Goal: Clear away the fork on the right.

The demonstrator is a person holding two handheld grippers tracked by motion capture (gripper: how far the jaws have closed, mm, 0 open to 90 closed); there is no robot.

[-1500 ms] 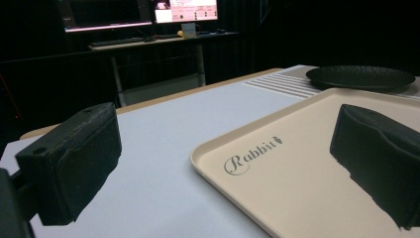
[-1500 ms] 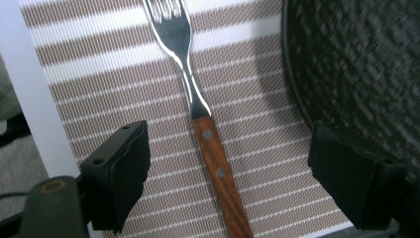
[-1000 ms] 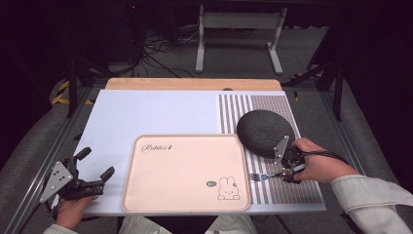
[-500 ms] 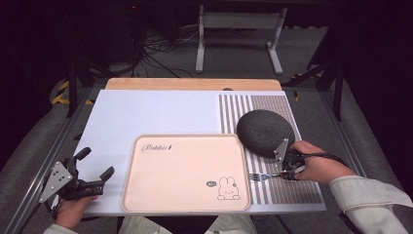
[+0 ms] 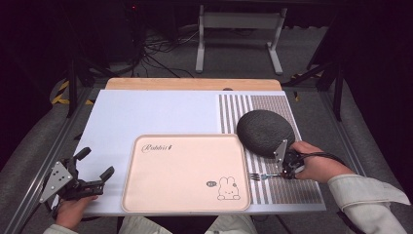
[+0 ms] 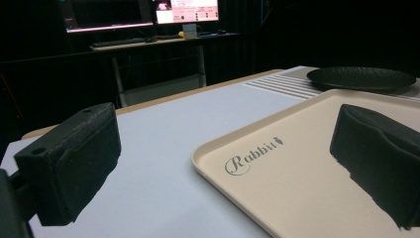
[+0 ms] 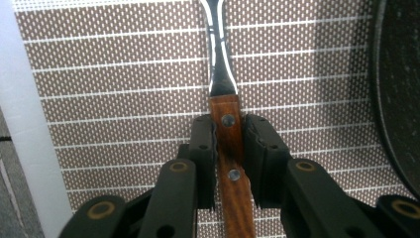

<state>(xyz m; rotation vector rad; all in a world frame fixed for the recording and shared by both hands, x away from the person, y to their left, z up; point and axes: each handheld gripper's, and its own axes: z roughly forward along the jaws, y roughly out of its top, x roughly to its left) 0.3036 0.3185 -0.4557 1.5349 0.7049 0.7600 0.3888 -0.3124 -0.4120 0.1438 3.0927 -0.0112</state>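
In the high view, the right tongs (image 5: 281,173) sit at the lower right of the frame, over the striped mat (image 5: 292,187), with the fork (image 5: 263,176) beside the tray (image 5: 185,173); the left tongs (image 5: 95,170) stand apart at lower left. The left gripper view shows jaws wide over the table (image 6: 163,148). In the right gripper view, jaws that have just been closing look clamped on the fork's wooden handle (image 7: 229,144), beside a dark plate (image 7: 401,89).

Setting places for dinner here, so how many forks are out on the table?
1: a wooden-handled fork lies on the striped placemat, between the pink tray and the dark plate, its handle gripped by the right gripper.
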